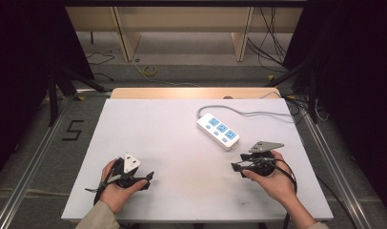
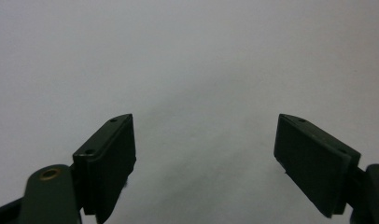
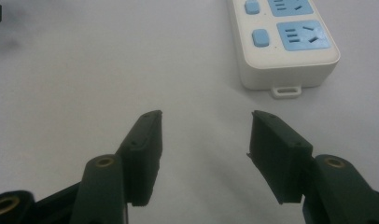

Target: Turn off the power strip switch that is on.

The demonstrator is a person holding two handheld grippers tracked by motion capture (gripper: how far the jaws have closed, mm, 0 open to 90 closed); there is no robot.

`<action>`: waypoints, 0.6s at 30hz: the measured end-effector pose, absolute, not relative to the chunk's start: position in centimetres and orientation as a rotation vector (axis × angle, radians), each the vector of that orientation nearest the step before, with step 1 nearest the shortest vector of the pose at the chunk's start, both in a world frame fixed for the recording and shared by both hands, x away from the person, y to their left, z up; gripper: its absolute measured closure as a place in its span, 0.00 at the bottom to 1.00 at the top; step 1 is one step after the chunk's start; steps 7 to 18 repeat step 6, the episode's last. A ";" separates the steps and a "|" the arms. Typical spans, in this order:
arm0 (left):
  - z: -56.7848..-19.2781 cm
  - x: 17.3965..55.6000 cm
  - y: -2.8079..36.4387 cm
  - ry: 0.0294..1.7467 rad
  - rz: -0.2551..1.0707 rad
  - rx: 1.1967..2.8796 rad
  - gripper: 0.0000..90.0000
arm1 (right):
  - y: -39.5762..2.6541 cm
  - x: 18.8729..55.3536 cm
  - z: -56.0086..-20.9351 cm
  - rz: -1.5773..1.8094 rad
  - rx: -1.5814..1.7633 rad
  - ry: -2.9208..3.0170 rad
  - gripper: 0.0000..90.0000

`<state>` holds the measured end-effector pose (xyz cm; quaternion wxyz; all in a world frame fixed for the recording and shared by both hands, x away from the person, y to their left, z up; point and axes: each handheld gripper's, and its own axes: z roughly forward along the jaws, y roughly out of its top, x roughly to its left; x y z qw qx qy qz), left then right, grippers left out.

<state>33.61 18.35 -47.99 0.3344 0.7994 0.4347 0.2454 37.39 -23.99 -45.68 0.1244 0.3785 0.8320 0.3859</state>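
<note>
High view: both claws empty, power strip on counter

A white plastic power strip (image 1: 218, 130), oblong with rounded corners, is seen lying flat on the matte white counter (image 1: 172, 143), right of centre, grey cable trailing off its far end. Three light-blue socket faces with blue buttons are set along it; a small hanging loop is moulded at the near end. The right claw (image 1: 235, 167) is held near that end, jaws spread wide, nothing between. The left claw (image 1: 148, 178) is held wide apart too, empty. A "5" is marked on the floor (image 1: 73, 130).
</note>
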 end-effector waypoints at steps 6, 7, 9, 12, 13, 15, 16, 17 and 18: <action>-48.2 33.9 18.5 1.130 0.648 2.076 0.22 | -24.2 37.2 -45.8 1.156 1.103 2.395 0.49; -48.2 33.9 18.5 1.130 0.648 2.076 0.22 | -24.2 37.2 -45.8 1.156 1.103 2.395 0.49; -48.2 33.9 18.5 1.130 0.648 2.076 0.22 | -24.2 37.2 -45.8 1.156 1.103 2.395 0.49; -48.2 33.9 18.5 1.130 0.648 2.076 0.22 | -24.2 37.2 -45.8 1.156 1.103 2.395 0.49; -48.2 33.9 18.5 1.130 0.648 2.076 0.22 | -24.2 37.2 -45.8 1.156 1.103 2.395 0.49; -48.2 33.9 18.5 1.130 0.648 2.076 0.22 | -24.2 37.2 -45.8 1.156 1.103 2.395 0.49; -48.2 33.9 18.5 1.130 0.648 2.076 0.22 | -24.2 37.2 -45.8 1.156 1.103 2.395 0.49; -48.2 33.9 18.5 1.130 0.648 2.076 0.22 | -24.2 37.2 -45.8 1.156 1.103 2.395 0.49; -48.2 33.9 18.5 1.130 0.648 2.076 0.22 | -24.2 37.2 -45.8 1.156 1.103 2.395 0.49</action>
